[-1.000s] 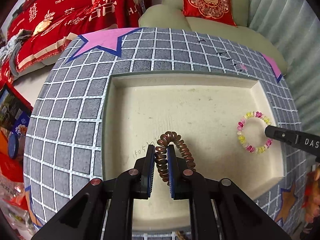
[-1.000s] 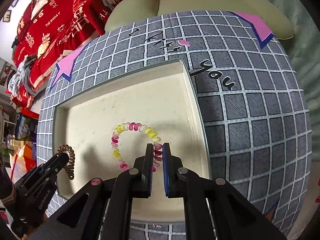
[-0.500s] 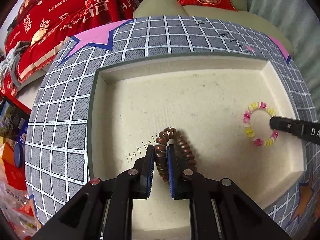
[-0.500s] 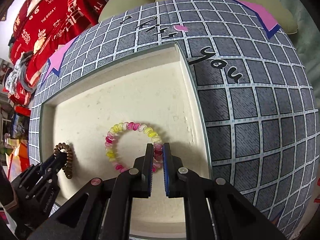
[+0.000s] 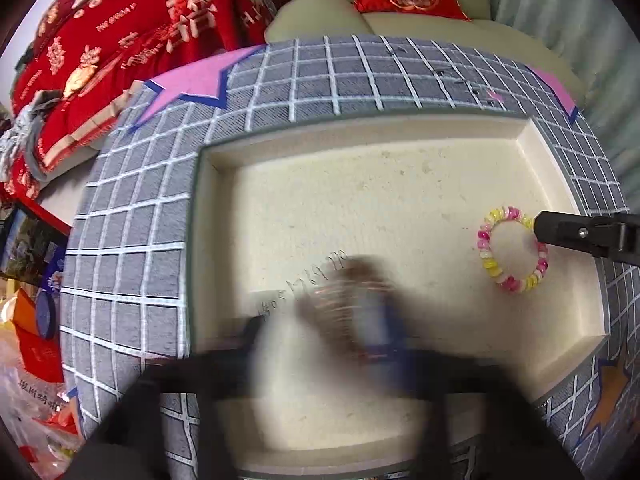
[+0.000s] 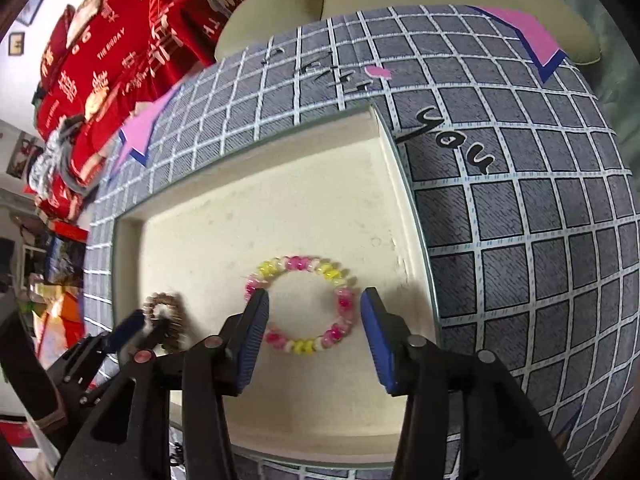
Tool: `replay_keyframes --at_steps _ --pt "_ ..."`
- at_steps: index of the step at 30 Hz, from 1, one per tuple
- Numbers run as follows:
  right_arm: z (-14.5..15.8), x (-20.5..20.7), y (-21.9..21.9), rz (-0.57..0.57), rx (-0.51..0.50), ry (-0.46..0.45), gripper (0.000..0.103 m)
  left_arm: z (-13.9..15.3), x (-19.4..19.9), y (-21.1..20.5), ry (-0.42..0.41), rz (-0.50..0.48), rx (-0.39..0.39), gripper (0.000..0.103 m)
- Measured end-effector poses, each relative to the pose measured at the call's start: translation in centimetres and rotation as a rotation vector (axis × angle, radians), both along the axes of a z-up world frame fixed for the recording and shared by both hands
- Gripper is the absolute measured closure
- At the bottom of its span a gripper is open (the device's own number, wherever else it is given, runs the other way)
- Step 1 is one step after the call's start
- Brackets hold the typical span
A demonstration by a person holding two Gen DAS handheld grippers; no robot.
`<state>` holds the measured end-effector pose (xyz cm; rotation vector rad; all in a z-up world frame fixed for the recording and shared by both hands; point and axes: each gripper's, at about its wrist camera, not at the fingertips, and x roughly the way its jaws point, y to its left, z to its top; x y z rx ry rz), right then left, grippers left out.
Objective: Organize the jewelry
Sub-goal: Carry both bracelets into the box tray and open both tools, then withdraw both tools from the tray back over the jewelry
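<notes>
A pink, yellow and white bead bracelet (image 6: 302, 304) lies flat in a shallow cream tray (image 6: 256, 184); it also shows in the left wrist view (image 5: 512, 250). My right gripper (image 6: 314, 338) is open, its blue pads either side of the bracelet, not touching it. A brown coil bracelet (image 6: 164, 314) sits at the tray's left, with my left gripper (image 6: 148, 326) at it. In the left wrist view the left gripper (image 5: 340, 328) and the coil (image 5: 344, 284) are motion-blurred; its fingers look spread.
The tray (image 5: 360, 140) rests on a grey grid-patterned cloth (image 5: 132, 208) with pink stars and black lettering. Red bedding (image 5: 120, 32) and a cream sofa (image 5: 400, 28) with a red cushion lie beyond. Boxes and bags (image 5: 32, 280) crowd the left.
My right gripper has opened and let the bead bracelet drop flat onto the tray. My left gripper went from shut on the brown coil to blurred motion, its fingers seeming to part.
</notes>
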<state>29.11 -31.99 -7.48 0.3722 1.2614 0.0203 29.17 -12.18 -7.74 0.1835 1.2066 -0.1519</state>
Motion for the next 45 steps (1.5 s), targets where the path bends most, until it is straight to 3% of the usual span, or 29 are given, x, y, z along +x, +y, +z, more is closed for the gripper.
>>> replay_keyframes --at_steps 2,6,12,19,21,28,34,45 --pt "0.6 -0.2 0.0 -0.008 0.009 -0.012 0.049 1.3 -0.4 0.2 -0.066 0.012 -0.015 0.000" --pt "1.8 -0.7 0.0 -0.016 0.018 -0.027 0.048 2.2 -0.2 0.3 -0.068 0.002 -0.021 0.000" --pt "3.9 -2.0 0.0 -0.033 0.057 -0.067 0.022 4.8 -1.5 1.6 -0.119 -0.006 -0.042 0.000" --pt "5.7 -4.8 -0.2 -0.077 0.104 -0.100 0.016 6.8 -4.9 4.9 -0.098 0.030 -0.077 0.000" --pt "6.0 -5.7 -0.1 -0.083 0.110 -0.105 0.000 6.9 -5.9 5.8 -0.086 0.037 -0.084 0.000" --pt "6.7 -9.6 1.0 -0.066 0.064 -0.117 0.000 6.1 -10.6 9.2 -0.046 0.038 -0.029 0.000" --pt "5.1 -12.4 2.8 -0.014 0.024 -0.015 0.000 4.5 -13.5 11.4 0.040 0.079 -0.060 0.000" --pt "0.9 -18.1 3.4 -0.051 -0.004 0.150 0.000 1.1 -15.4 12.3 0.172 0.116 -0.118 0.000"
